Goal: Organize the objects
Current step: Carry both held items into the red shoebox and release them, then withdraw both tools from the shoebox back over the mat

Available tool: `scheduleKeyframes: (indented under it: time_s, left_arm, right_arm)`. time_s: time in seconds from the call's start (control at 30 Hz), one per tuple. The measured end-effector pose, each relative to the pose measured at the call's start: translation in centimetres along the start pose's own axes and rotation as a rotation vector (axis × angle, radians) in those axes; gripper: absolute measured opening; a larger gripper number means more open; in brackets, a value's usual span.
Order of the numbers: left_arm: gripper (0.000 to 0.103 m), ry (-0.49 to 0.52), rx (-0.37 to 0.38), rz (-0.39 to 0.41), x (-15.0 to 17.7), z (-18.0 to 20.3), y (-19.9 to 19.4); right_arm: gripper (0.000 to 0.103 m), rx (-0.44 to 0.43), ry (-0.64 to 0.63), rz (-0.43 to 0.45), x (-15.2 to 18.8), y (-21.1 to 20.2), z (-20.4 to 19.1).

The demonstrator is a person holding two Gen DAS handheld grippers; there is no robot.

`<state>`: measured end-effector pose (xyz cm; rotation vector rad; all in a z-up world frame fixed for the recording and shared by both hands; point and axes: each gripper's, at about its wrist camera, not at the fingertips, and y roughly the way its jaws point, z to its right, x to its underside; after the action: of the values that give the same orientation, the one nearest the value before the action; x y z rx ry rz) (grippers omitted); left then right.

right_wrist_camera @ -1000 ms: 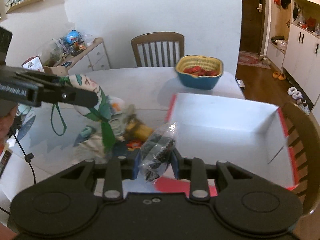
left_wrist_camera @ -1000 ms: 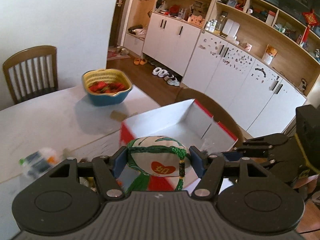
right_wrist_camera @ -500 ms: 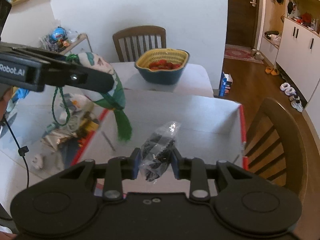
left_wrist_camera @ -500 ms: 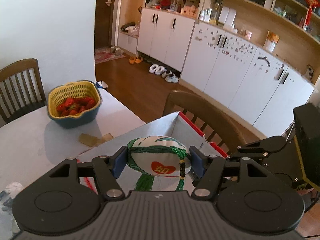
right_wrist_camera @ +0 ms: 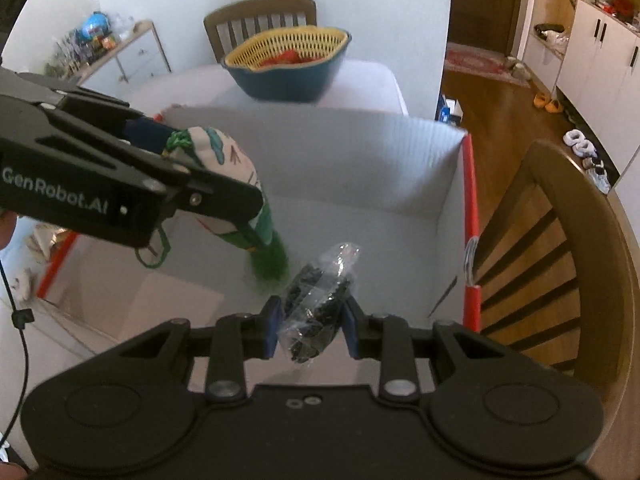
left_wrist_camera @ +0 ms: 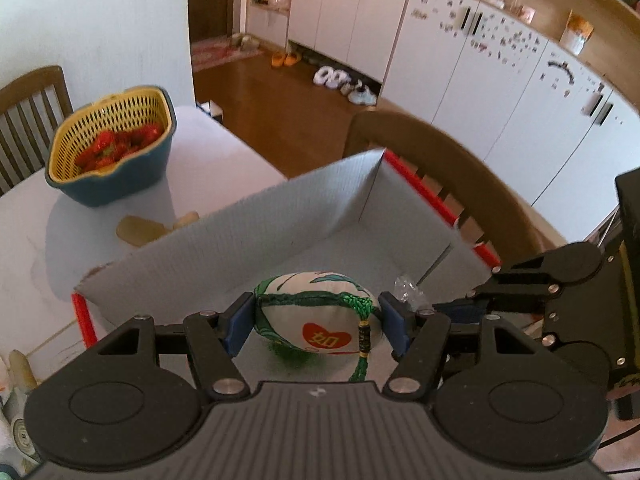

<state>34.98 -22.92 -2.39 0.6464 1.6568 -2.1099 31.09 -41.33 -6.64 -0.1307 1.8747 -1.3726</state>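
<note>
My left gripper is shut on a white cloth sachet with green cord, a green tassel and a red heart. It holds the sachet over the inside of the white box with red edges. In the right wrist view the sachet hangs at the left, its tassel low inside the box. My right gripper is shut on a clear plastic packet of dark pieces, also over the box's inside. The right gripper also shows in the left wrist view.
A blue bowl with a yellow strainer of strawberries stands on the white table behind the box. A wooden chair is right of the box, another behind the table. Loose items lie at the table's left.
Both grippers have moved from beside the box to over its inside and lower into it, each still holding its object. The tassel now hangs close to the box floor.
</note>
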Motion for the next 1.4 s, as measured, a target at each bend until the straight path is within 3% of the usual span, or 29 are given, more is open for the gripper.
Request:
scheduleKeyframes:
  time_s: [0.6,1.0,1.2,1.4]
  left_arm:
    - [0.067,0.041,-0.034,-0.2,2.7,-0.8,5.8]
    - [0.074,0.008,-0.019,-0.207,2.3,-1.3,6.0]
    - [0.074,0.01,-0.023,-0.212,2.4,-1.3,5.2]
    - [0.074,-0.001,-0.03,-0.172,2.6,-1.6,3.0]
  right_arm:
    - [0.03,-0.041,-0.089,-0.174,-0.2,4.3,-0.5]
    - [0.037,-0.054,-0.094,-0.205,-1.0,4.6,-0.6]
    - [0.047,-0.064,-0.08,-0.179,-1.0,4.3,-0.1]
    - [0.048,-0.076,-0.082,-0.147,-0.8,2.5,0.1]
